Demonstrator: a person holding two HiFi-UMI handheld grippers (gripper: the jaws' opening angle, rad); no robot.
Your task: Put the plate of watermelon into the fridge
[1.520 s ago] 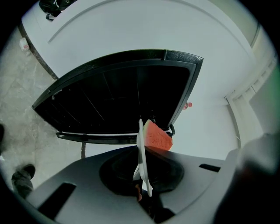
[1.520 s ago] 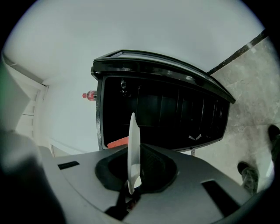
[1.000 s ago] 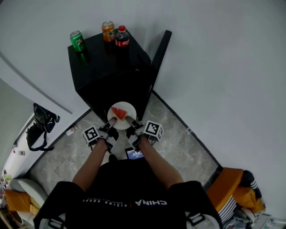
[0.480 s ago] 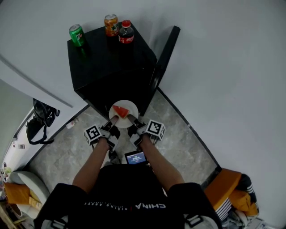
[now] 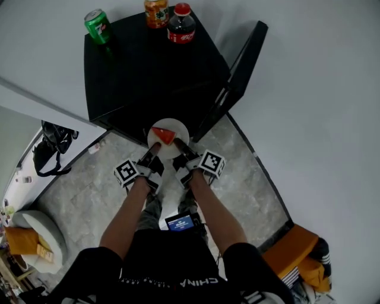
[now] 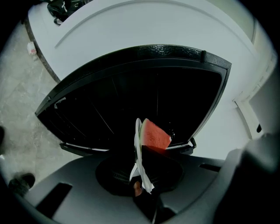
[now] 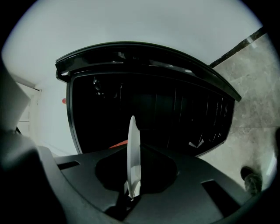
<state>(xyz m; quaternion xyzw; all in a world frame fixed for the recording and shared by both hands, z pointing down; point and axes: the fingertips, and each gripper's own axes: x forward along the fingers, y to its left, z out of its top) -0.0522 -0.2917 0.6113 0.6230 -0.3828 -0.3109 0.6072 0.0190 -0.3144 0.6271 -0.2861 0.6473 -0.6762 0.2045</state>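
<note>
White plate with watermelon is held level before the fridge, clamped by left gripper and right gripper, arms outstretched.

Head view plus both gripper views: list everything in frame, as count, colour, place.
fridge: 1, black, against the wall, door swung open at right
green can: 1, green, on the fridge top, left
orange can: 1, orange, on the fridge top, back
bottle: 1, dark with a red cap, beside the orange can
plate: 1, white, held in front of the open fridge
watermelon slice: 1, red, on the plate
bag: 1, black, on the floor at left
phone: 1, screen lit, at the person's waist
left gripper: 1, black, shut on the plate's near rim
right gripper: 1, black, shut on the plate's near rim
</note>
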